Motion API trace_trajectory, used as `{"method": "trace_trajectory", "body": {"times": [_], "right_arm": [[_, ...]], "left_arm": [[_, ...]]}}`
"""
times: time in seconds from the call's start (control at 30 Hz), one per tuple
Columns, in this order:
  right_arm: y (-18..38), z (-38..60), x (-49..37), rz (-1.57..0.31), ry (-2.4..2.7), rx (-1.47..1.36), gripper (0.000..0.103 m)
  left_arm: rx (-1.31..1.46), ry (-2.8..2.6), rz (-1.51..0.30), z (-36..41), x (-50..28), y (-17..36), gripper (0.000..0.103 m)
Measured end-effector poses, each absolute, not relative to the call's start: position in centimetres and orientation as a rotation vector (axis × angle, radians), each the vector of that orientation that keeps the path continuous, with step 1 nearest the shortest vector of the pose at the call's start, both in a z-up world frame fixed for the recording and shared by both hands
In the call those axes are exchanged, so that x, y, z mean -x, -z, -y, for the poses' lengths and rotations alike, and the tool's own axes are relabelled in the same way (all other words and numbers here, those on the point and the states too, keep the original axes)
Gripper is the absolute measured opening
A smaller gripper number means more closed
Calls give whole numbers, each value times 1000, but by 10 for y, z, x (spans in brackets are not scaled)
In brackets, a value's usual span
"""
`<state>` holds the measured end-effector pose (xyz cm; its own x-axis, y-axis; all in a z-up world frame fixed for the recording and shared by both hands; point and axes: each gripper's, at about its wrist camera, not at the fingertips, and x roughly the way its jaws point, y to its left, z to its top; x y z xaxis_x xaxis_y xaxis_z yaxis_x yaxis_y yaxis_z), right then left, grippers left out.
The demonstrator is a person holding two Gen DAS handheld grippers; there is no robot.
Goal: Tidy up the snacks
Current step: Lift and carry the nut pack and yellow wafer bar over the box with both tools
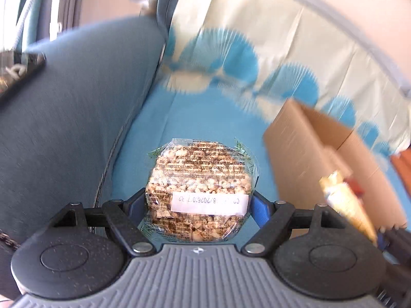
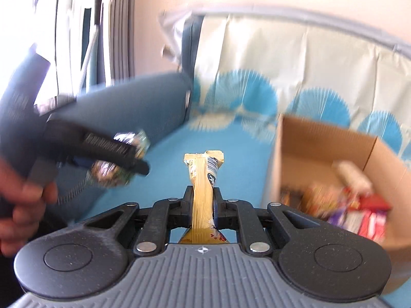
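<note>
My left gripper (image 1: 199, 202) is shut on a round puffed-grain cake in clear wrap (image 1: 201, 179), held above the blue sofa seat (image 1: 195, 113). It also shows in the right wrist view (image 2: 113, 161), at the left, blurred. My right gripper (image 2: 204, 200) is shut on a thin gold snack bar (image 2: 204, 177) that stands upright between its fingers. The bar shows in the left wrist view (image 1: 344, 200) at the right edge. An open cardboard box (image 2: 321, 138) sits to the right on the seat and holds several snack packs (image 2: 359, 215).
A dark teal sofa armrest (image 1: 77, 118) rises on the left. A cream cover with blue fan prints (image 2: 295, 59) drapes the backrest behind the box. A person's hand (image 2: 23, 197) holds the left gripper.
</note>
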<state>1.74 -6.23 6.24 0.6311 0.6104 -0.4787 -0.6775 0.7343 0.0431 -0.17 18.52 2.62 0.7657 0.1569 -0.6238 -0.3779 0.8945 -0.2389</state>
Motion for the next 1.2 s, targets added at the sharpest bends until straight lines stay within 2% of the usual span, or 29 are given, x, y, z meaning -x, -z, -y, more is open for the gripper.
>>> {"method": "trace_trajectory", "body": {"times": [0.13,0.33,0.5,0.63,0.77,1.2], "right_arm": [[-100,89,-38,-414,-740,101,14],[-139,136,-84,-309,-672,102,14],[-121,166,-117,-320,-579,30,14],[-94,179,-126,-418,-524,-34,14],[-99,181,-132,-362,-534,-39,14],[-110,178,-157,-387,-567,-191,14]], "left_arm": [[364,-268,-523,-173,15,-51,84],[336,-250,-458,-154,19,-77,84],[301,-212,-430,-130,12,-91,84],[249,-193,-412,-112,7,-99,84],[213,-195,-375,-99,10,-110,84],[178,-279,-325,-96,46,-155,84]]}}
